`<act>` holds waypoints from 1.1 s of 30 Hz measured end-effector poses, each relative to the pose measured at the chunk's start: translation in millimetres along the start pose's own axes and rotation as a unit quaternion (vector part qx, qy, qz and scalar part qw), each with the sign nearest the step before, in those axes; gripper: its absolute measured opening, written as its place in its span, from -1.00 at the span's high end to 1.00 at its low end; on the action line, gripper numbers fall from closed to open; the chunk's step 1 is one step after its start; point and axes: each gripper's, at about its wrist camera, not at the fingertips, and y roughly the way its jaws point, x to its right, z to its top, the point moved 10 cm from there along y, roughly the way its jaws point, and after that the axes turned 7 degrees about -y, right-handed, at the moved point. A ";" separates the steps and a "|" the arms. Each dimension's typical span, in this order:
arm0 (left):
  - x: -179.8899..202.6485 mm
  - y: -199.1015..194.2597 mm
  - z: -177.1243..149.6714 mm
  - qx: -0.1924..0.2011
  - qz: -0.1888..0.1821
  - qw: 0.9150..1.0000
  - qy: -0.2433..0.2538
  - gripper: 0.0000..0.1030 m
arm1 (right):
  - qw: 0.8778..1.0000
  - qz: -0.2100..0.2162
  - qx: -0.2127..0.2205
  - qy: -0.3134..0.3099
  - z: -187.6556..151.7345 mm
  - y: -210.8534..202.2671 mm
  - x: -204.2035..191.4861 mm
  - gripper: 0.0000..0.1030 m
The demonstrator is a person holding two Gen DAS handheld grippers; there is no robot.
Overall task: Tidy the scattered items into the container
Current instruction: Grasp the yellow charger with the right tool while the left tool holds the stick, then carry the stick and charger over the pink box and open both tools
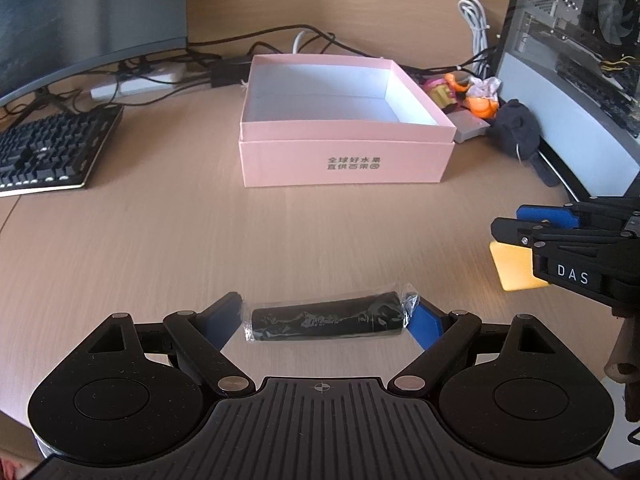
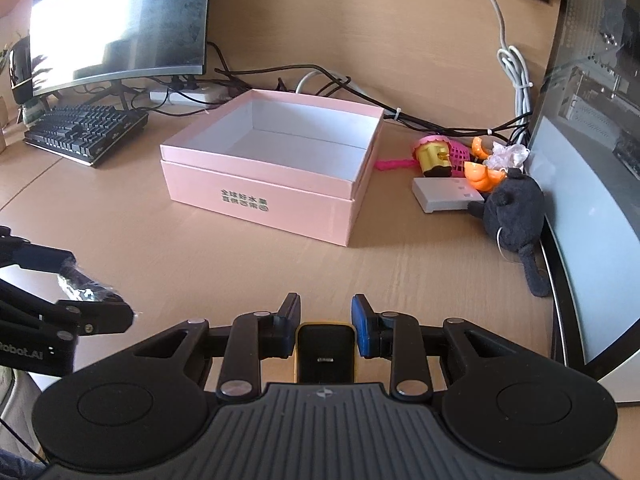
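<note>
The left tool (image 1: pixel 328 312) clamps a black cylinder in crinkly clear wrap (image 1: pixel 326 320) by its ends. The right tool (image 2: pixel 326 320) pinches a flat, yellow-edged black slab (image 2: pixel 326 354) over the wood-grain worktop (image 2: pixel 400 272). Ahead sits a square pink cardboard box (image 2: pixel 260 196), white inside.
</note>
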 end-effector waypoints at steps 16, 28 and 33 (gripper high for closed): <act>-5.4 -8.2 48.9 0.055 -0.064 0.996 0.038 -0.77 | 1.000 0.003 0.004 -0.001 48.5 -4.7 -27.1 0.47; 18.8 37.0 184.0 0.120 -0.047 0.989 0.066 -0.77 | 0.993 0.044 0.096 0.053 195.1 50.3 39.3 0.47; 30.6 79.0 207.8 0.107 -0.026 0.988 0.111 -0.77 | 0.989 0.074 0.104 0.073 227.9 99.9 41.6 0.66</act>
